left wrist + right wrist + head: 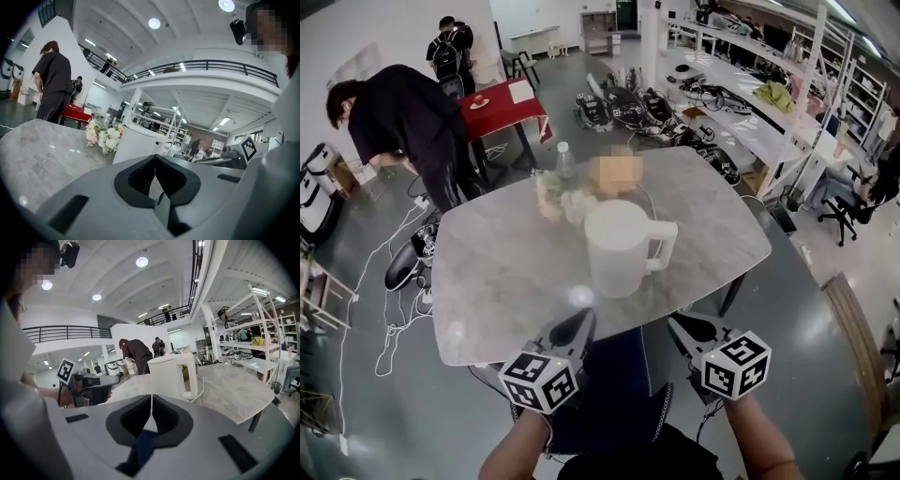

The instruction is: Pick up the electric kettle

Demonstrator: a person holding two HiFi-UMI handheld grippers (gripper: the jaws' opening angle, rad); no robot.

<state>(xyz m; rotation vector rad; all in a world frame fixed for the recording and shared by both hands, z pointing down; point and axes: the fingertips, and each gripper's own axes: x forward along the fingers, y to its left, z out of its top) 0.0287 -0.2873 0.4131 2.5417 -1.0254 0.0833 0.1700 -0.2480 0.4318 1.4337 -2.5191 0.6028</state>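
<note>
Left hand-held gripper (pixel 580 324): jaws pressed together, nothing between them, tip at the near edge of the tabletop (pixel 502 281). Right hand-held gripper (pixel 679 324): jaws likewise pressed together and empty, held just beside that same near edge, level with the left one, a gap between the two. Each gripper view confirms the closed pads meeting in a thin line. Tabletop is a pale grey marbled slab with rounded corners, in a large open workshop. Electric kettle (pixel 620 247), white, stands upright near the tabletop's middle, lid on, handle turned toward the right side of the head view; it is well apart from both grippers and untouched. In the right gripper view the kettle (pixel 171 376) sits ahead of the jaws with a white cord (pixel 205 387) looping past the foot of its handle. A bunch of pale flowers (pixel 562 202) lies just behind the kettle, toward the far left. A clear bottle (pixel 565 160) stands at the far edge. Beyond the tabletop a person in black (pixel 405 124) bends over near a red table (pixel 501 103).
</note>
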